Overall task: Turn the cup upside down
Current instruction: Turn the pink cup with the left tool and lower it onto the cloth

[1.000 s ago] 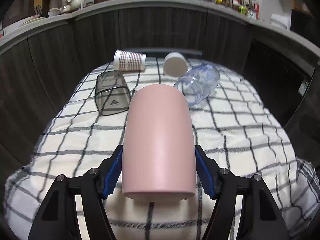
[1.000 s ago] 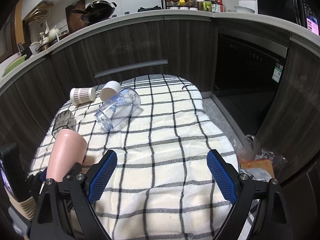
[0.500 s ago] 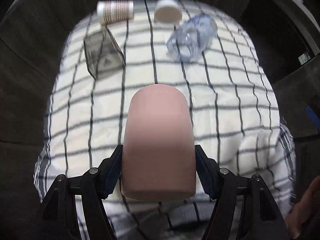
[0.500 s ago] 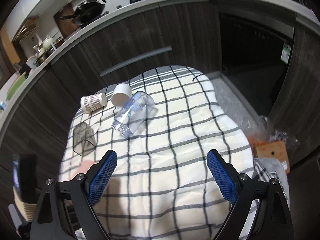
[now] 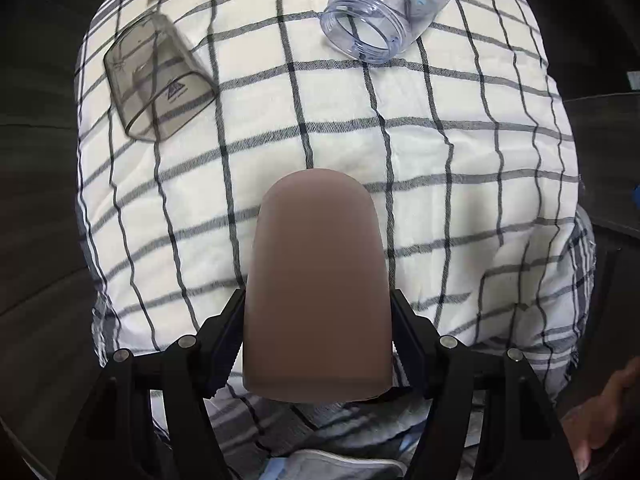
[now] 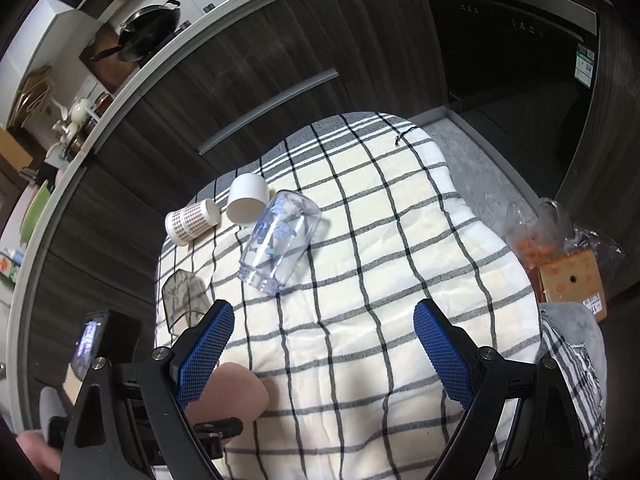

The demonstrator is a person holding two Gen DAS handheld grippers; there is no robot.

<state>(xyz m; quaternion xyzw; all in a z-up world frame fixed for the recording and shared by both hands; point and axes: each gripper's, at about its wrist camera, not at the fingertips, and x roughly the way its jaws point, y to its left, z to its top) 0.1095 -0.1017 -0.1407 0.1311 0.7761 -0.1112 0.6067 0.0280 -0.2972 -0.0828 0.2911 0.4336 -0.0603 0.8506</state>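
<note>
My left gripper (image 5: 318, 334) is shut on a pink cup (image 5: 316, 288) and holds it above the checked cloth (image 5: 460, 208), its far end pointing down at the cloth. The cup's rounded end also shows in the right wrist view (image 6: 230, 394), low at the left behind my right gripper's left finger. My right gripper (image 6: 324, 354) is open and empty, held high over the cloth's near part.
On the cloth's far side lie a clear plastic jar (image 5: 390, 14) on its side, a smoky grey tumbler (image 5: 158, 78), a patterned paper cup (image 6: 192, 220) and a white cup (image 6: 248, 200). Dark cabinets (image 6: 280, 60) stand behind. A bag and box (image 6: 568, 276) lie on the floor at right.
My left gripper has risen and tilted further down with the pink cup, so the cloth fills its view. My right gripper has risen too and stays open.
</note>
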